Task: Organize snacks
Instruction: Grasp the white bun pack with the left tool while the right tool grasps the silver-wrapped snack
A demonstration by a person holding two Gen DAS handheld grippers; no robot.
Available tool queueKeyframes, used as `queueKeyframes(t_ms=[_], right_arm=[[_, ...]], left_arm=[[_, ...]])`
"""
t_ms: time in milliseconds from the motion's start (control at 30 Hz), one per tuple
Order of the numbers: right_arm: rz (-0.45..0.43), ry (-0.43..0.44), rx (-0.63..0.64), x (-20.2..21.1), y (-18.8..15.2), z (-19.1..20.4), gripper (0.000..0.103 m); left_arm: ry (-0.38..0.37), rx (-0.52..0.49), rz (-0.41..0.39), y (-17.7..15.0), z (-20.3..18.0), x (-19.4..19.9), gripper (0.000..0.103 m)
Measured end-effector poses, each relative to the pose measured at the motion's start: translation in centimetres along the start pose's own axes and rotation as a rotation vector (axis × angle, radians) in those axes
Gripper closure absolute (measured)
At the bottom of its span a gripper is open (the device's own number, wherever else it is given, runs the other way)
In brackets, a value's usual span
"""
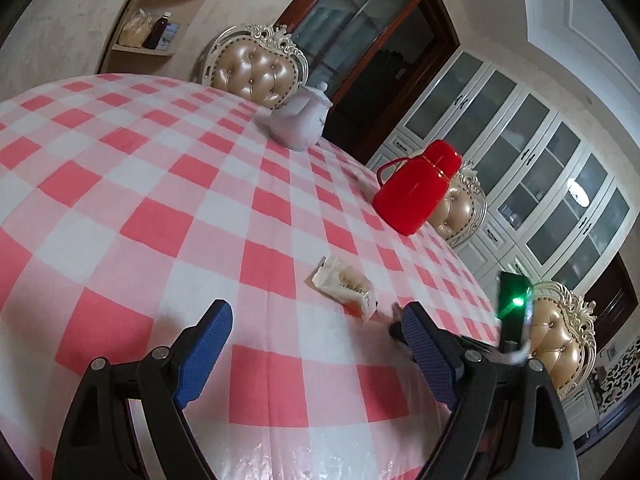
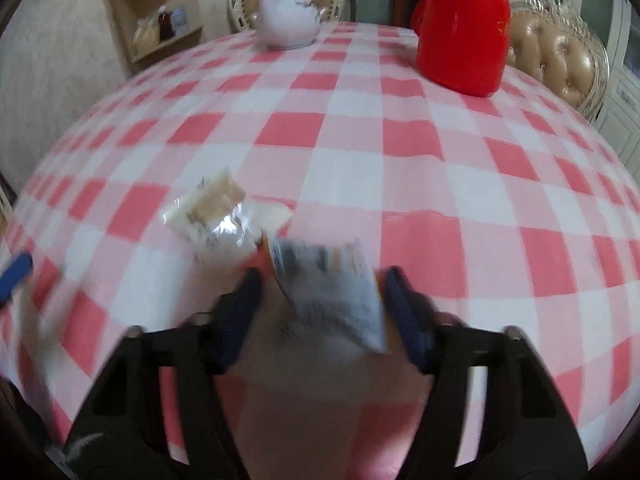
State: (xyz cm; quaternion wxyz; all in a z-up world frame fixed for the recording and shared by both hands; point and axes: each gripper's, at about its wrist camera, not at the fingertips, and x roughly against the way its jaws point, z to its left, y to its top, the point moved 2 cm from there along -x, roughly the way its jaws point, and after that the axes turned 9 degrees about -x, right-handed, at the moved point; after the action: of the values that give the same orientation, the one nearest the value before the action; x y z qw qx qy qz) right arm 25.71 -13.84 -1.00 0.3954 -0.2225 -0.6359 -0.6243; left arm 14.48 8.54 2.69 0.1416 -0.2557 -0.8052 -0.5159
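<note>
Right tongs (image 2: 320, 284) spread around a blurred packet (image 2: 332, 292), grip uncertain; left tongs (image 1: 316, 320) gape empty. Next: stack it beside the 1 packet (image 2: 216, 212) lying nearby.

Right hand-held gripper (image 2: 320, 300) with jaws apart, a blurred snack packet (image 2: 336, 292) between them — contact unclear. A second snack packet (image 2: 216, 212) lies on the checked worktop (image 2: 360, 152) just left of it. Far edge — white teapot (image 2: 286, 16), red flask (image 2: 464, 36). Left hand-held gripper's blue fingertip (image 2: 14, 276) at frame left.

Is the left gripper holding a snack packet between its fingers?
No, the left gripper stands open over bare tablecloth, and the snack packet lies beyond its fingertips.
</note>
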Motion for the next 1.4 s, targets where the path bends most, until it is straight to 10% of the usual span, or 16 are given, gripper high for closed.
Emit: queueKeyframes(t_ms=[467, 1067, 1400], right_arm=[[-0.168, 0.099, -0.362, 12.0, -10.3, -2.4, 0.062], [-0.236, 0.184, -0.442, 15.0, -10.2, -2.8, 0.061], [-0.204, 0.18, -0.466, 14.2, -10.3, -3.3, 0.06]], left_arm=[[-0.029, -0.132, 0.121, -1.9, -2.9, -1.3, 0.016], [0.058, -0.318, 0.263, -0.2, -7.3, -10.0, 0.015], [0.131, -0.613, 0.41, 0.9, -9.3, -16.7, 0.015]])
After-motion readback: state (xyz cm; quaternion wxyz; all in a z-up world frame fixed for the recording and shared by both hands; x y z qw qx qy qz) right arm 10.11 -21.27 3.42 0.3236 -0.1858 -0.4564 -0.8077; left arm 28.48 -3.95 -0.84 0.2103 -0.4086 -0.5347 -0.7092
